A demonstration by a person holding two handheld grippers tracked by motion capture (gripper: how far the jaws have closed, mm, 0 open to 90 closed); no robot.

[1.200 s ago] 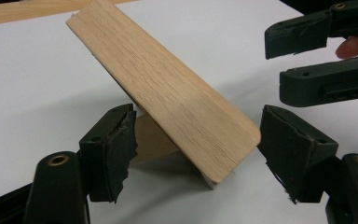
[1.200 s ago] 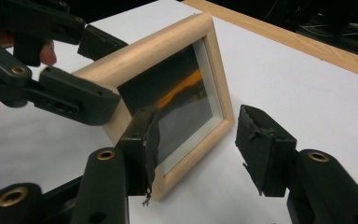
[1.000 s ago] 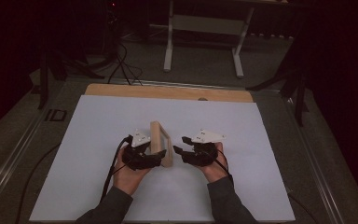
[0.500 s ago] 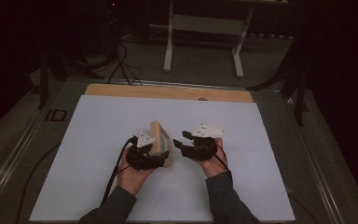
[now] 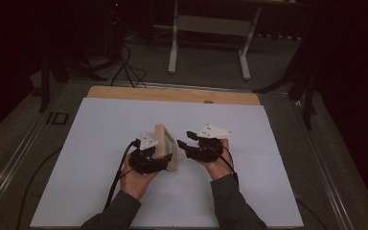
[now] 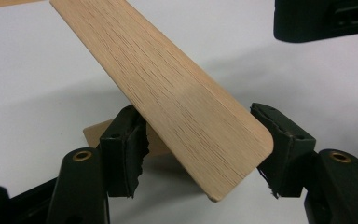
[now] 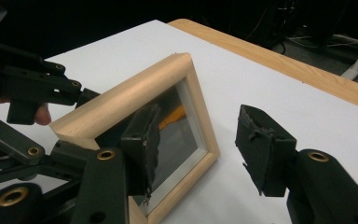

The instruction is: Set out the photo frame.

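Note:
A small light-wood picture frame point(image 5: 165, 146) stands on edge on the white table top point(image 5: 100, 134); its glass front point(image 7: 177, 135) faces my right gripper. Its flat wooden back stand point(image 6: 177, 93) slants between the jaws of my left gripper point(image 6: 200, 144), which have just been closing and now meet its two edges. In the high view the left gripper point(image 5: 160, 160) sits against the frame's left side. My right gripper point(image 7: 198, 147) stands open with nothing between its jaws. One pad point(image 7: 142, 140) is just before the glass and the other hangs over bare table. From above, the right gripper point(image 5: 184, 143) is just right of the frame.
A wooden strip point(image 5: 172, 94) borders the far edge of the table. Beyond it stands a white frame leg point(image 5: 175, 43) on the dark floor, with cables point(image 5: 124, 62) nearby. White table surface lies all around the hands.
Both hands keep their places on either side of the frame, which stands as before. No other shift is visible from above.

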